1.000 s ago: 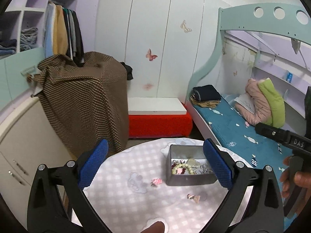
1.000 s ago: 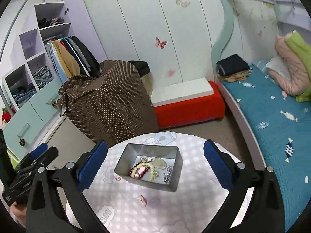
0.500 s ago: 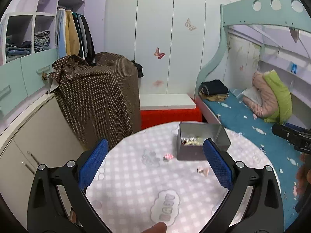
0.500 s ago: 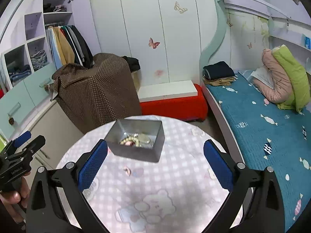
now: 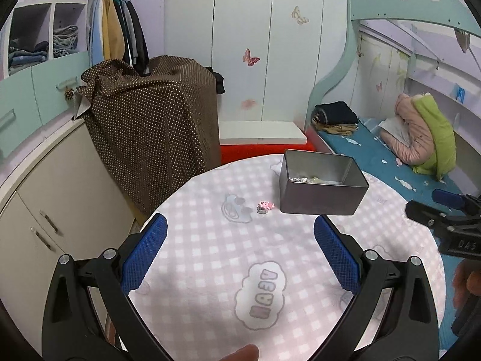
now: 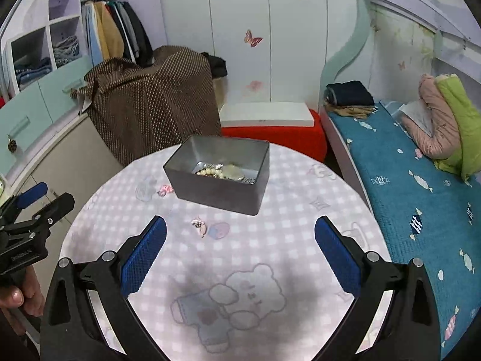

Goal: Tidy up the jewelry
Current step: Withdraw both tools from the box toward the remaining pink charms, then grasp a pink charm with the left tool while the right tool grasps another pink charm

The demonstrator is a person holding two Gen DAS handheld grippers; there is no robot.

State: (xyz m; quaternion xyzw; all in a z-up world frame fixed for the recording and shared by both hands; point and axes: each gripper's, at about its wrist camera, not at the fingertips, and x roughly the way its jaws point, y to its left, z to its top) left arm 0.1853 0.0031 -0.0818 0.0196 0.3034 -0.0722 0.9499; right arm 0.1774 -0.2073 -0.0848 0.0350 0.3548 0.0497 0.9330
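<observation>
Round table (image 5: 210, 270) w/ pink-check cloth, cartoon prints. Grey metal tin (image 5: 321, 188) near far edge, upright, lid off; beads + pale trinkets (image 6: 221, 171) piled at bottom. Small pink piece (image 5: 265, 206) on cloth just left of tin, not touching. Second small pink/white piece (image 6: 199, 225) in front of tin, nearer centre, beside a printed patch.

Left gripper (image 5: 240, 255) over near edge, jaws spread wide, nothing between blue pads. Right gripper (image 6: 240, 255) likewise wide apart, empty, above near-centre of cloth, pink/white piece just ahead of left pad. Each tool seen at side of other's view, held in a hand (image 6: 18, 297).

Beyond far edge: brown dotted cover (image 5: 150, 126), red bench (image 6: 276, 138), blue bed (image 6: 421, 210) off right edge.
</observation>
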